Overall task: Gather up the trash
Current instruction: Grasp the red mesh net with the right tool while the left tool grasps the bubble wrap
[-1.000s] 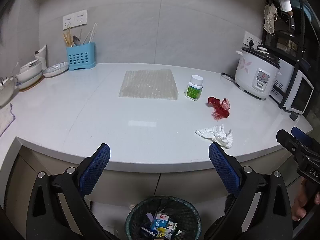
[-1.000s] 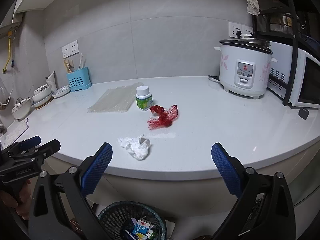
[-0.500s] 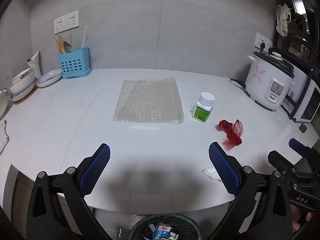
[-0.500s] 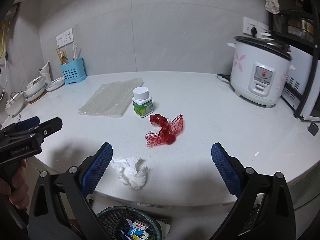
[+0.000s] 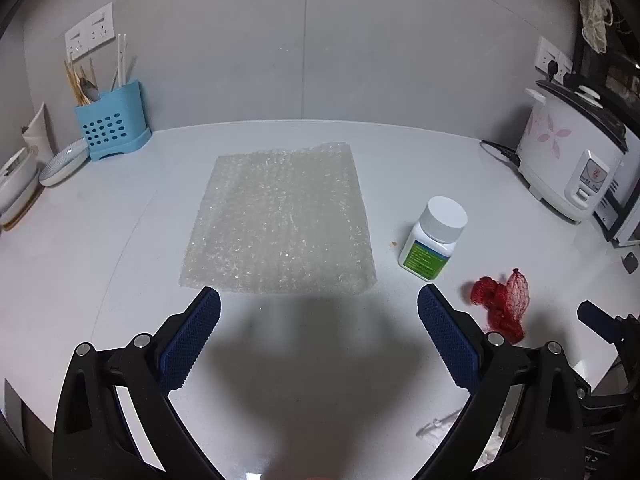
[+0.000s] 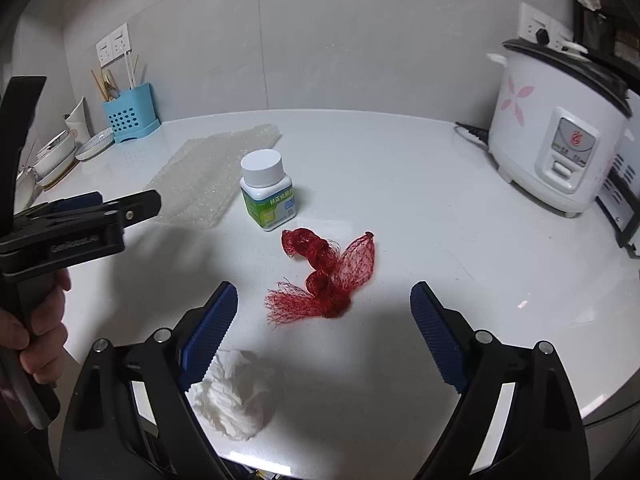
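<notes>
The white countertop (image 5: 100, 248) is smooth and a little glossy, with a rounded front edge. On it lies a flat sheet of bubble wrap (image 5: 280, 224), clear and bumpy, almost rectangular. Just to its right stands a small white plastic bottle (image 6: 267, 190) with a round white cap and a green label. Near the bottle, in front of it, lies a red mesh net (image 6: 328, 272), soft and crumpled, with frayed threads at one end. Closer to the front edge is a crumpled white tissue (image 6: 232, 394), soft and wrinkled.

The left gripper (image 5: 318, 314) has its two blue, cross-textured pads spread wide apart with nothing between them; it hangs over the counter just in front of the bubble wrap. The right gripper (image 6: 323, 306) also stands apart, but its jaws are closing; the red mesh net lies in the gap between the tips, and the pads do not touch it. The tissue lies just beside the left finger (image 6: 208, 332) of this gripper. A hand (image 6: 36, 332) holds the black handle of the left gripper.

At the back wall a light blue plastic holder (image 5: 112, 124) with round holes contains chopsticks and a spoon. Beside it are white dishes (image 5: 66, 160), stacked. On the right stands a white rice cooker (image 6: 560, 136) with pink flowers and a dark lid.
</notes>
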Tool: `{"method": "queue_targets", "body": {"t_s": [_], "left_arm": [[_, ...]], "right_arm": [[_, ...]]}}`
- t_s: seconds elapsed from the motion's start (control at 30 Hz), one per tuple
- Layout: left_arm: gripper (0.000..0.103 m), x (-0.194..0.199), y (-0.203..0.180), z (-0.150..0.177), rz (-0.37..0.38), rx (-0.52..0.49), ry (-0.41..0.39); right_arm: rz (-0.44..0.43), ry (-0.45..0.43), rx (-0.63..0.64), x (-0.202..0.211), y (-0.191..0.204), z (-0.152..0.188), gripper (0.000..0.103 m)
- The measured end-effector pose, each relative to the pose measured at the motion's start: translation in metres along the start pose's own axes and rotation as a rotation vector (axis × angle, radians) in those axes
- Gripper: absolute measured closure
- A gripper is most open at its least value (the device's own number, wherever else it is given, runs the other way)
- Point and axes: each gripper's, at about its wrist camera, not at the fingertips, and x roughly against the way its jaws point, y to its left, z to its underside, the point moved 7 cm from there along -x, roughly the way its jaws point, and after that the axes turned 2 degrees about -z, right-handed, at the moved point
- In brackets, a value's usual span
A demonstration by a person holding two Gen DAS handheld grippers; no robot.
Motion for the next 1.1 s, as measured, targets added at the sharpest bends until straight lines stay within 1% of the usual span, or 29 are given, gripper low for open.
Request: {"method": "queue_targets", "body": {"t_s": [0.17, 0.3, 0.33, 0.37, 0.43, 0.6, 0.73, 0.8, 0.9, 0.93, 1.0, 1.07, 1.1], "left_arm": [[0.006, -0.029, 0.000, -0.009, -0.004, 0.012, 0.042], [0.006, -0.047, -0.001, -0.018, -0.018, 0.009, 0.052], [0.006, -0.052, -0.001, -0.020, -0.022, 0.006, 0.057], [0.006, -0.057, -0.002, -0.022, -0.022, 0.006, 0.064], [0.006, -0.067, -0.003, -0.025, -0.019, 0.008, 0.074], [0.006, -0.089, -0.008, -0.028, -0.025, 0.005, 0.102], [0.006, -0.109, -0.008, -0.022, -0.027, 0.017, 0.145], [0.006, -0.111, -0.007, -0.022, -0.061, 0.002, 0.139], [0.007, -0.113, -0.009, -0.020, -0.093, -0.034, 0.155], [0.007, -0.113, -0.009, -0.020, -0.095, -0.027, 0.158], [0.019, -0.110, -0.004, -0.020, -0.115, 0.000, 0.160], [0.027, -0.107, 0.000, -0.021, -0.129, 0.010, 0.162], [0.032, -0.106, 0.001, -0.020, -0.136, 0.008, 0.163]], "right_arm": [[0.001, 0.040, -0.006, -0.017, -0.004, -0.008, 0.020], [-0.025, 0.090, -0.014, -0.037, -0.005, -0.009, 0.020], [-0.025, 0.100, -0.019, -0.041, -0.006, -0.009, 0.022], [-0.025, 0.110, -0.023, -0.045, -0.007, -0.008, 0.026], [-0.032, 0.127, -0.027, -0.053, -0.007, -0.007, 0.028], [-0.040, 0.141, -0.022, -0.063, -0.007, -0.005, 0.029], [-0.032, 0.145, -0.015, -0.068, -0.007, -0.004, 0.030], [-0.035, 0.151, -0.018, -0.071, -0.007, -0.003, 0.033], [-0.041, 0.160, -0.014, -0.073, -0.005, -0.001, 0.037], [-0.042, 0.161, -0.015, -0.073, -0.005, -0.001, 0.039], [-0.035, 0.158, -0.015, -0.073, -0.006, -0.001, 0.045], [-0.033, 0.156, -0.015, -0.073, -0.005, 0.000, 0.053], [-0.034, 0.155, -0.013, -0.072, -0.004, 0.000, 0.054]]}}
